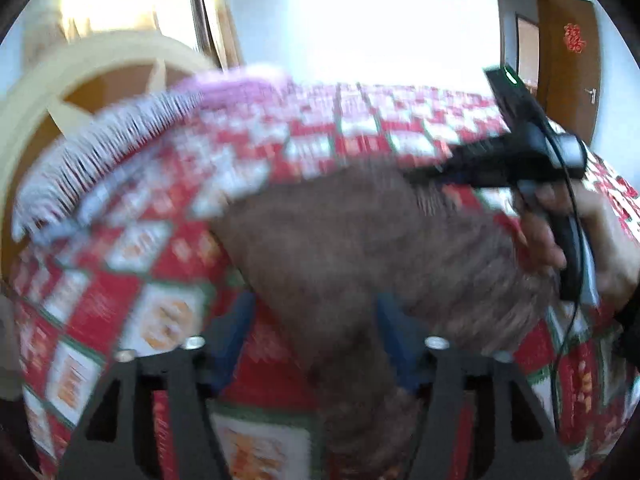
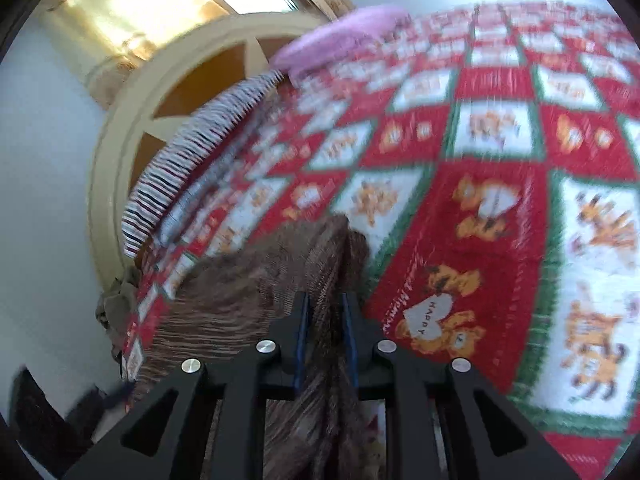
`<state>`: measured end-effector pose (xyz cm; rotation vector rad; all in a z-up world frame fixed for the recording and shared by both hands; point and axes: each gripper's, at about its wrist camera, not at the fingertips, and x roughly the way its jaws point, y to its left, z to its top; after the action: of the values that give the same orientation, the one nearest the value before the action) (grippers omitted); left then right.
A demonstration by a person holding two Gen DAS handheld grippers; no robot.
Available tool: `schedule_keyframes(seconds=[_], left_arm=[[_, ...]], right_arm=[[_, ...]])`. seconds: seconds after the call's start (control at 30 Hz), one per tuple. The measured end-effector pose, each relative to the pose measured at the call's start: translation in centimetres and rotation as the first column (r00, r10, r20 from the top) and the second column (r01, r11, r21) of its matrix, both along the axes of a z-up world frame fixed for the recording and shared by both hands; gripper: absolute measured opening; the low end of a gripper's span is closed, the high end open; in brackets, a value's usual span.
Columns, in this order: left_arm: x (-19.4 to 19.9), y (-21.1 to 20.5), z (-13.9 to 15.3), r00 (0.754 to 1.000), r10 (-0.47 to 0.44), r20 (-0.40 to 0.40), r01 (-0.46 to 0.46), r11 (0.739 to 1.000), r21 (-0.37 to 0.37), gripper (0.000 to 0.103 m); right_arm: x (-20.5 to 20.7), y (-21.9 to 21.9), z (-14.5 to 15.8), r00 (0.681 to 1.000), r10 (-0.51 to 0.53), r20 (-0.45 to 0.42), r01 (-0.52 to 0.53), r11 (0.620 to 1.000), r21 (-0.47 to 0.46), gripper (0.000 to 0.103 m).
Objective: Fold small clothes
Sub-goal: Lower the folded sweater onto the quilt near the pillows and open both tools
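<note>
There is one brown fuzzy garment [image 1: 360, 248] on one bed [image 2: 500, 152] with a red, white and green checked cover. There are two hand-held grippers: the left hand-held gripper [image 1: 316, 344] and the right hand-held gripper [image 2: 326, 340]. One pink pillow [image 2: 340, 40] and one striped pillow [image 2: 192, 148] lie by one cream headboard [image 2: 120, 152]. One brown door [image 1: 572, 52] shows.

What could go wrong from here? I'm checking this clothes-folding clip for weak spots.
1. Only the right gripper is clamped on the brown knit garment; the left gripper stands open around it, so the fold on that side may slump.
2. If the right gripper pulls, the garment may drag across the red patterned blanket and bunch.
3. Both views are blurred, so fold edges are hard to judge.
</note>
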<state>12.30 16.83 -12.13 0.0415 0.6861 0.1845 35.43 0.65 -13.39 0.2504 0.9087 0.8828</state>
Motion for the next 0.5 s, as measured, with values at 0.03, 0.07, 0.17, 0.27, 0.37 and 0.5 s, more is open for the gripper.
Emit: schedule_keyframes(seconds=[0.03, 0.07, 0.17, 0.27, 0.37, 0.5], left_arm=[[0.0, 0.3, 0.7, 0.999, 0.013, 0.039, -0.014, 1.000, 0.015, 0.096], [0.2, 0.8, 1.1, 0.998, 0.026, 0.064, -0.027, 0.999, 0.025, 0.099], [2.1, 2.5, 0.3, 0.996, 0.076, 0.044, -0.078, 0.996, 0.046, 0.098], [3.5, 4.2, -1.5, 0.992, 0.123, 0.004, -0.123, 0.991, 0.045, 0.099], [4.0, 5.4, -3.8, 0.985, 0.164, -0.062, -0.164, 0.987, 0.006, 0.100], [3.6, 5.4, -4.6, 0.982, 0.169, -0.085, -0.172, 0.985, -0.025, 0.102]], right_arm=[[-0.8, -0.3, 0.8, 1.000, 0.009, 0.022, -0.009, 1.000, 0.013, 0.018], [-1.8, -0.6, 1.8, 0.999, 0.032, 0.043, -0.033, 0.999, 0.036, 0.020], [-5.0, -0.7, 2.9, 0.992, 0.111, 0.067, -0.116, 0.990, 0.077, 0.049], [-7.4, 0.1, 1.6, 0.981, 0.190, 0.039, -0.192, 0.980, 0.054, 0.050], [-8.1, 0.3, -0.8, 0.982, 0.188, 0.003, -0.188, 0.982, -0.014, 0.050], [-7.1, -0.5, -2.8, 0.989, 0.145, -0.039, -0.145, 0.989, 0.010, 0.043]])
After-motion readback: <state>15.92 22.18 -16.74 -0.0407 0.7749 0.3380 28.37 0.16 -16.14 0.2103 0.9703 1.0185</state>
